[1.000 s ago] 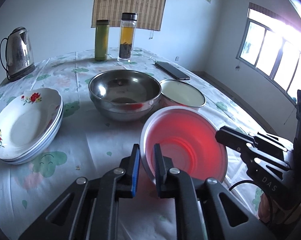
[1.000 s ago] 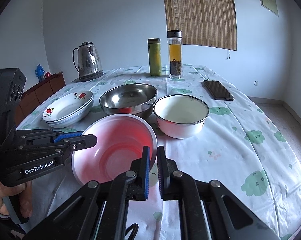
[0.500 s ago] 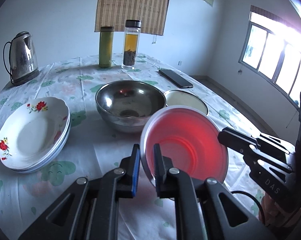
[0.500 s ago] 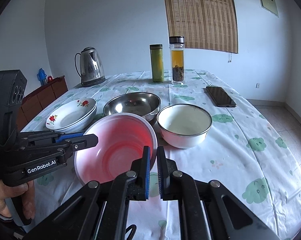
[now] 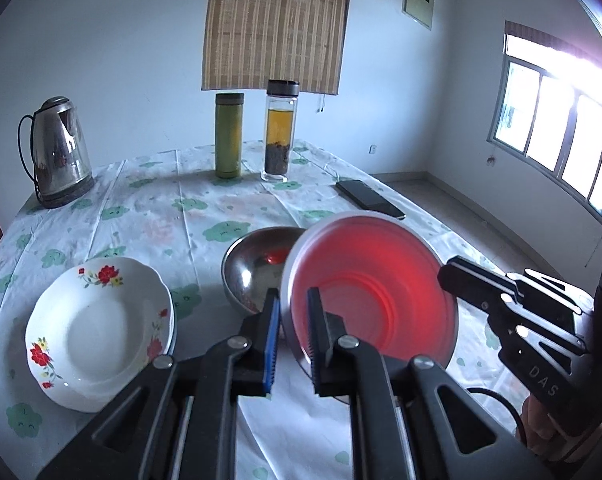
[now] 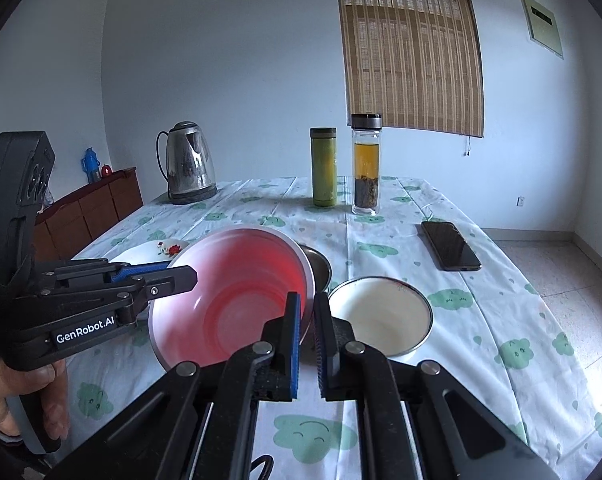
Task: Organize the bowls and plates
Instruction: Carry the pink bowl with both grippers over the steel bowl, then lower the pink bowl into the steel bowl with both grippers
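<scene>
Above the counter [image 6: 481, 300], the red bowl [image 5: 373, 292] hangs tilted, held from both sides. Left gripper [image 5: 293, 336] fingers pinch the bowl's left rim: one finger outside, one inside. Right gripper [image 6: 307, 336] fingers pinch the opposite rim the same way, wall between the blue pads. Bowl sits over the steel bowl [image 5: 257, 272], partly hiding it. White bowl [image 6: 381, 316] rests on the counter just right of it. Stacked flowered plates [image 5: 97, 332] lie left, well apart from the steel bowl. Kettle [image 5: 57, 152], two bottles and phone [image 6: 451, 246] stand farther back.
</scene>
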Motion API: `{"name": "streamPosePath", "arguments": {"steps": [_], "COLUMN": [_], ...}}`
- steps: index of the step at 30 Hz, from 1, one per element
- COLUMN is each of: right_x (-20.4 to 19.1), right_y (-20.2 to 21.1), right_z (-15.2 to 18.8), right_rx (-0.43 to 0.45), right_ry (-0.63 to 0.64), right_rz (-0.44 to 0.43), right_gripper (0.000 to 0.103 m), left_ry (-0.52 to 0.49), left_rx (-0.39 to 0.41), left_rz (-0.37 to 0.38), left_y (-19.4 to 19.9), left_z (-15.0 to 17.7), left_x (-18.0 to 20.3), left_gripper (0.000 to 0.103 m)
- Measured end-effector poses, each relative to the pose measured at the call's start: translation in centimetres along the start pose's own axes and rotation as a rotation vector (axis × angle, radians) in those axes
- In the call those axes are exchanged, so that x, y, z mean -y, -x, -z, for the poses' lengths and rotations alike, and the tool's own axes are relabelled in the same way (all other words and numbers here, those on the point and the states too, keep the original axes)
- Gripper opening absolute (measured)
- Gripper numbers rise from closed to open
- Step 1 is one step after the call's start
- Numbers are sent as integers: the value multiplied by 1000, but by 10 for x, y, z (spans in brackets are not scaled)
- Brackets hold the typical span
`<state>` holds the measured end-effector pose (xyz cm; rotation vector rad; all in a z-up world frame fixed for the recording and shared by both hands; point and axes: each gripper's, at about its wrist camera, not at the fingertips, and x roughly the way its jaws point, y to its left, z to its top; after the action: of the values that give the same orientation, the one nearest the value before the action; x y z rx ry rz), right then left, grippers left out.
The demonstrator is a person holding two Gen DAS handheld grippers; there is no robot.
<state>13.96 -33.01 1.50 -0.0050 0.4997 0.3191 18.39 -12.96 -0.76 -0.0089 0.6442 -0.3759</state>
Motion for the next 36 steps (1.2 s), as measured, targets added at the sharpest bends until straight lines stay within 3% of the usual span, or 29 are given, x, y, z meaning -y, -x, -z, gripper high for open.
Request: {"name": "streamPosePath", "arguments": {"steps": [14, 36], "right_x": [1, 15], "right_y": [-28, -91], "right_z": [-46, -47], "right_rx": [37, -28], "right_ry": [36, -34], "right_rz": [6, 5], "right_gripper": [7, 7], "left_ry": [38, 93], "left_rx": [24, -52], "left_rz": [-17, -15], "left_y": [-16, -62], "left_z": [-34, -28], "left_x": [-18, -36], "left_gripper": [10, 10]}}
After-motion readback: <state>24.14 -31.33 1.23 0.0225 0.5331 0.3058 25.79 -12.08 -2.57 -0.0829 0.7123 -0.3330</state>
